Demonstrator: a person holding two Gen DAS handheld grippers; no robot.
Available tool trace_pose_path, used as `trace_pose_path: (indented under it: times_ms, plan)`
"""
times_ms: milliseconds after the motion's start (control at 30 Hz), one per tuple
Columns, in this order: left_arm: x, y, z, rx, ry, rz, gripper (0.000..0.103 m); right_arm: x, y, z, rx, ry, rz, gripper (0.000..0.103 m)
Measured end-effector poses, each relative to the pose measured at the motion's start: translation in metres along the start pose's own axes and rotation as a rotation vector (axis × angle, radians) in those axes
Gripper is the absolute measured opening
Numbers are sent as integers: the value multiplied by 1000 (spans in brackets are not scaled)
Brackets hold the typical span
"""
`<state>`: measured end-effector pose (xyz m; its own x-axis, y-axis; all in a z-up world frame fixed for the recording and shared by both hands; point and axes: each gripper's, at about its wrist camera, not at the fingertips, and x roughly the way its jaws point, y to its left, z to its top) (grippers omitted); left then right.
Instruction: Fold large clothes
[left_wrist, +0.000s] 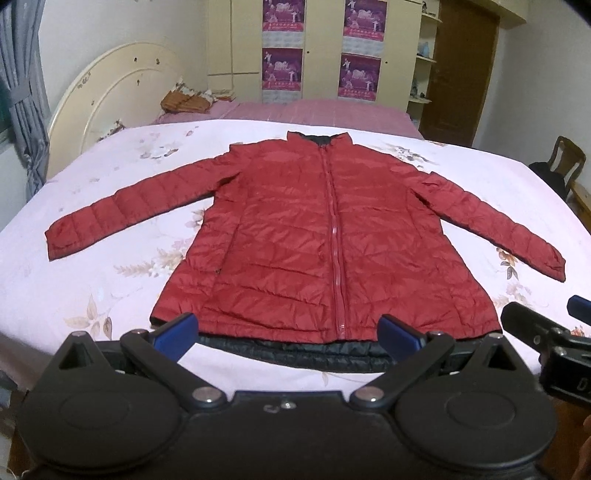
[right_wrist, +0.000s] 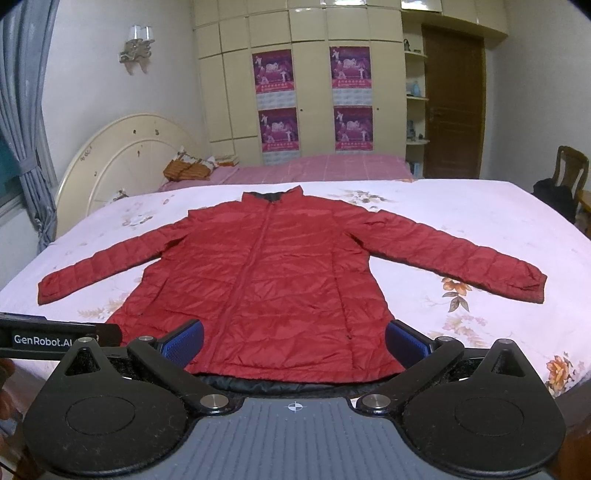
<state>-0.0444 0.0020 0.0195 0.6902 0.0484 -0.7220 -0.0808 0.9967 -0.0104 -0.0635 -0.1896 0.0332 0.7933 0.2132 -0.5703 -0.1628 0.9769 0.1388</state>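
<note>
**Red down jacket spread flat on the bed, both grippers held wide at its hem**

Bedroom setting: a floral pink-white bedsheet (left_wrist: 110, 266) covers the bed on which everything lies.

At the near edge of the bed, the left gripper (left_wrist: 288, 330) hovers with its two blue-padded fingers spread far apart, holding nothing; the fingertips (left_wrist: 176, 330) sit over the jacket's bottom hem, and I cannot tell whether they touch the fabric. The right gripper (right_wrist: 295, 341) is likewise spread wide and empty, its pads also framing the hem. In the left wrist view, part of the right gripper shows at the right edge, just beside the jacket's lower corner.

Between the fingers lies the red quilted down jacket (left_wrist: 317, 229), front side up, zipped closed, collar pointing away toward the far side. A strip of its dark lining (left_wrist: 295, 352) shows below the hem. Both sleeves are stretched outward and slightly down, flat on the sheet.

Beyond the sheet, a pink checked cover (right_wrist: 325, 166) and an orange-brown bundle of cloth (right_wrist: 186, 170) sit near the cream rounded headboard (right_wrist: 122, 162). Behind stand cream wardrobes carrying four purple posters (right_wrist: 273, 74), a brown door (right_wrist: 454, 107), a wooden chair (right_wrist: 570, 166) at right, and grey curtains (right_wrist: 22, 122) at left.
</note>
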Motion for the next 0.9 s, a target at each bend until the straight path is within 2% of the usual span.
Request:
trace_pose_path:
  times_ms: [367, 900]
  plan:
    - [2, -4, 2, 41, -1, -6, 103, 4, 4, 2, 4, 1, 1, 103]
    - [3, -6, -1, 50, 9, -12, 103, 5, 3, -1, 1, 21, -4, 103]
